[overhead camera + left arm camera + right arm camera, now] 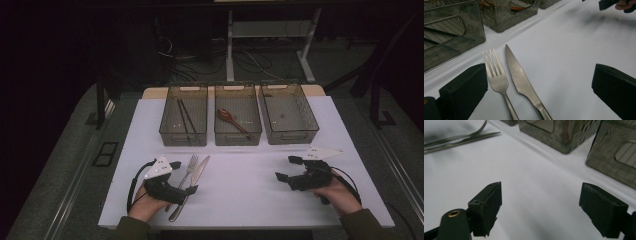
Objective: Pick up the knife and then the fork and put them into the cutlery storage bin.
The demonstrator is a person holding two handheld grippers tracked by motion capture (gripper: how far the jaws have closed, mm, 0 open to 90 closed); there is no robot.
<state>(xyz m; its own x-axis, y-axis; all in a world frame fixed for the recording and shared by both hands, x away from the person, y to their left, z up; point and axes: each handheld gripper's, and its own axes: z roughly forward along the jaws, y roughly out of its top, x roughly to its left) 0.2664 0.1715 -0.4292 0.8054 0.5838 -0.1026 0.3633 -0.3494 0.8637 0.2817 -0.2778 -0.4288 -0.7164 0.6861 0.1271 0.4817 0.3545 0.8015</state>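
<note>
Between the spread left gripper [539, 87] jaws lie fork [495, 75] and knife [520, 77]; right gripper [540, 207], also spread, hangs level above bare bench [529, 185].

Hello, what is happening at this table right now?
A person sits at a white table holding a two-jaw gripper in each hand. The left gripper rests beside a fork and a knife that lie side by side, with open jaws around them but not gripping. The right gripper is open over bare table. Behind stand three bins: one with chopsticks, one with a wooden spoon, and an empty bin.
</note>
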